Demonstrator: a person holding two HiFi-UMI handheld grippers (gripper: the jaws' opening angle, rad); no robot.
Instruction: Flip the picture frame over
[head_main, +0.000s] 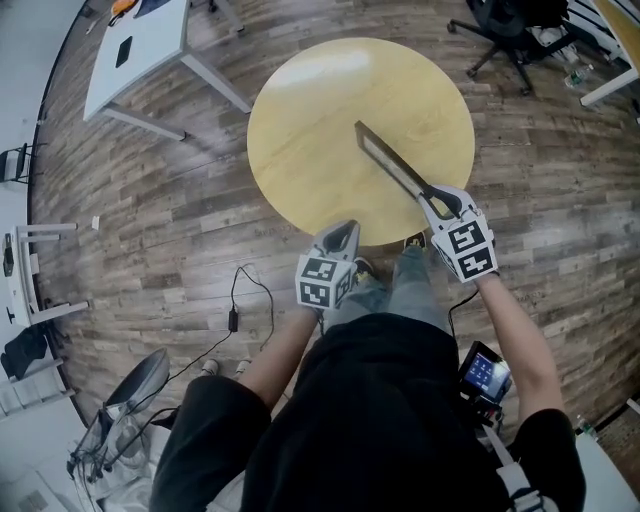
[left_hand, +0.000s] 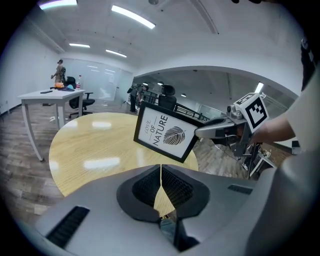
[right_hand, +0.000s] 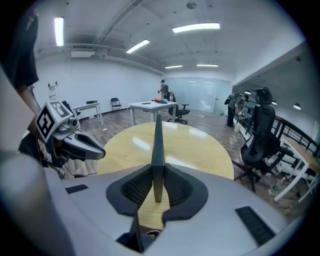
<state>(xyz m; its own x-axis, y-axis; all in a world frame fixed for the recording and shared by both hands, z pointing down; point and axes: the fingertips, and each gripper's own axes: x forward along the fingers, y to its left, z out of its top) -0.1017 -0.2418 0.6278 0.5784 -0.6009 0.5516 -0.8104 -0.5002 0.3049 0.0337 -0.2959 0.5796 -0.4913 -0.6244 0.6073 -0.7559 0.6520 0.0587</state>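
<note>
Gripped the picture frame (head_main: 392, 165) by its edge in the right gripper (head_main: 436, 203), on edge above the table (head_main: 300, 140). Left gripper (head_main: 341, 236) pinched together, empty. Looked half flipped; not yet laid down.

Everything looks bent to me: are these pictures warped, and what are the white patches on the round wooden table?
Head view: wide-lens warp bows the floor planks; soft white glare on the round pale wooden table near its far rim. Left gripper view: ceiling strip lights mirrored as bright tabletop patches; the black-framed leaf print is sharp. Right gripper view: dark rounded corners, curved ceiling lines.
</note>
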